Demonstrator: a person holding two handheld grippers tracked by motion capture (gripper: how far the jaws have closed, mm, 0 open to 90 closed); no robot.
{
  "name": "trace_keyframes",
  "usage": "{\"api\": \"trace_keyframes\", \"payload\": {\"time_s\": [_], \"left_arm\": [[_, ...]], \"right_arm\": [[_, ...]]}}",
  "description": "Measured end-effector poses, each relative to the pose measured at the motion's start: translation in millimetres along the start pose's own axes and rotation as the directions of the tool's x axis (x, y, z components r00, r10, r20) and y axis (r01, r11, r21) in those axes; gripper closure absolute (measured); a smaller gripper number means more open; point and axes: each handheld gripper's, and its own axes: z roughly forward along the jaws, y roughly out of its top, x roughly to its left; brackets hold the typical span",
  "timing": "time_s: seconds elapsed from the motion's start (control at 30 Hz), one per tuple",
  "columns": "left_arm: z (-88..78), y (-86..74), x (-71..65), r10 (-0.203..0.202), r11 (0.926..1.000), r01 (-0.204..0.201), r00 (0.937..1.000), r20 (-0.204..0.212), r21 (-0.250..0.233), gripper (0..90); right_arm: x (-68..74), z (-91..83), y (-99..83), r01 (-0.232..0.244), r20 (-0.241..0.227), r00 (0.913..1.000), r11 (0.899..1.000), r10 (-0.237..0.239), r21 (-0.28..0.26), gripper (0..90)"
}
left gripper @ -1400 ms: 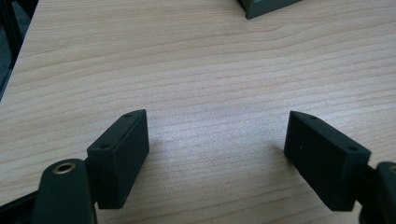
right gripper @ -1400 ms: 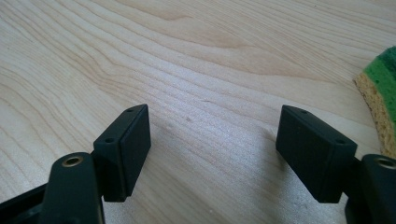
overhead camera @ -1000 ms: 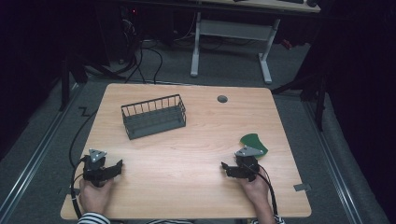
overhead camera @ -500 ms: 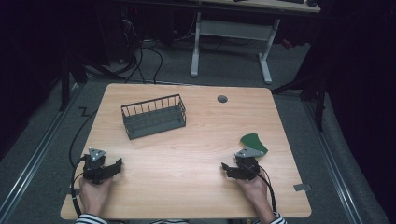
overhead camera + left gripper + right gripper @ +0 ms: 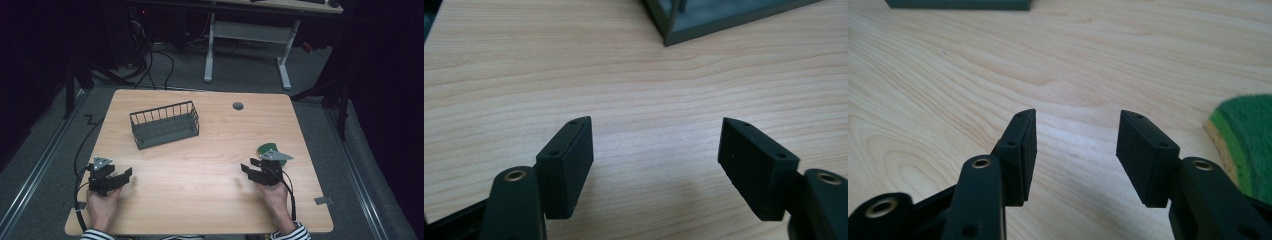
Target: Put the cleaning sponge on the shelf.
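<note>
A dark wire basket (image 5: 165,125) stands on the wooden table (image 5: 215,195), left of its middle; one corner of the basket (image 5: 724,15) shows ahead of my left gripper. A green pad with a yellowish edge (image 5: 267,149) lies flat just behind my right gripper (image 5: 246,169), and this pad (image 5: 1248,135) is off to the side of the jaws. My left gripper (image 5: 124,176) rests near the front left edge. The left gripper (image 5: 655,145) and the right gripper (image 5: 1077,140) have just been closing, the right one further. Both still stand open over bare wood, with nothing between them.
A round grey grommet (image 5: 238,106) sits at the back of the table. The basket's base (image 5: 958,4) lies far ahead of the right jaws. A black cable (image 5: 80,155) trails off the left edge. A white-legged desk (image 5: 250,45) stands beyond the table.
The right gripper's jaws stand closer together than before, and the left's slightly closer. Both hands have kept their places; basket and pad have not moved.
</note>
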Motion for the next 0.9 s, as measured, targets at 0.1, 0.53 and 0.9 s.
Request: {"api": "trace_keyframes", "payload": {"time_s": [0.1, 0.53, 0.9], "left_arm": [[-5.7, 11.9, -3.0, -0.009, 1.0000, 0.009, 0.9994, 0.033, 0.003, 31.3], [-9.5, 67.0, -11.1, -0.006, 0.9983, 0.010, 0.9967, 0.081, -0.057, 35.1], [0.1, 107.4, -5.4, -0.032, 0.9969, 0.035, 0.9985, 0.045, -0.071, 34.2]], "right_arm": [[0.1, -2.9, 11.8, -0.011, -0.049, 0.9988, 1.000, 0.010, -0.022, 57.2], [-5.2, 20.4, 73.4, -0.026, -0.129, 0.9913, 1.000, 0.024, -0.012, 61.4], [9.6, 63.6, 138.3, 0.051, -0.142, 0.9883, 0.998, -0.055, -0.027, 62.1]]}}
